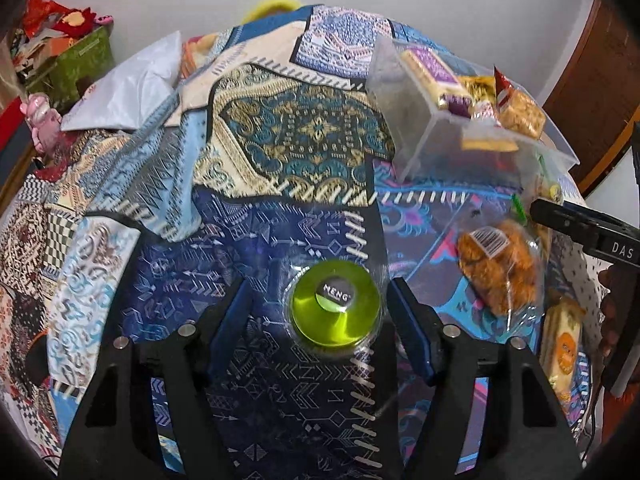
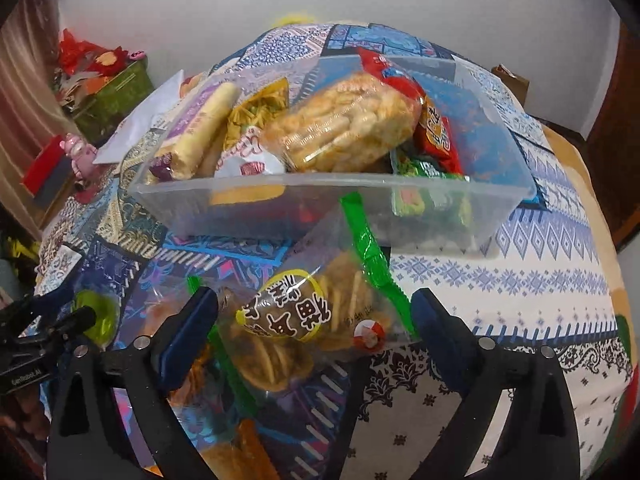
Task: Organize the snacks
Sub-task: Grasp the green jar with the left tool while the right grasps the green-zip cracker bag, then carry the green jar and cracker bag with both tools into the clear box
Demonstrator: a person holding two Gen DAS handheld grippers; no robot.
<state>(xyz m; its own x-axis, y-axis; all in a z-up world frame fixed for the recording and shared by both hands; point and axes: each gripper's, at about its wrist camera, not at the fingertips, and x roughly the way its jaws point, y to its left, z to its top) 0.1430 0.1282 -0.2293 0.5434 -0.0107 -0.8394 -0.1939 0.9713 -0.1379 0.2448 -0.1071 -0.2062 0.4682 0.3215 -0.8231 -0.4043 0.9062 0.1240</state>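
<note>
Probably the jelly cup (image 1: 335, 305) is the easier of the two loose snacks: a small round plastic tub with a green top, stiff at the rim, likely light, and smooth enough to slip if pinched on its film lid. It sits on the quilt (image 1: 280, 140) well in front of the clear bin (image 2: 332, 200), and the left gripper (image 1: 320, 312) hangs over it with jaws apart, one on each side, neither touching. A hold across the rim, low on the side wall, looks safest

Nearer the bin, just in front of its wall, lies the cracker bag (image 2: 304, 328), a clear crinkly pouch with a green seal strip and a round brown label. It should be light and soft, its thin crackers brittle, so a hard squeeze on the middle could crush them; the sealed edge or loose film near the top is the better place to grip. The right gripper (image 2: 316, 324) straddles it with jaws spread wide, not closed on it

Inside the bin, packets are already piled; a second bag (image 1: 496, 268) of orange snacks lies in front of it
</note>
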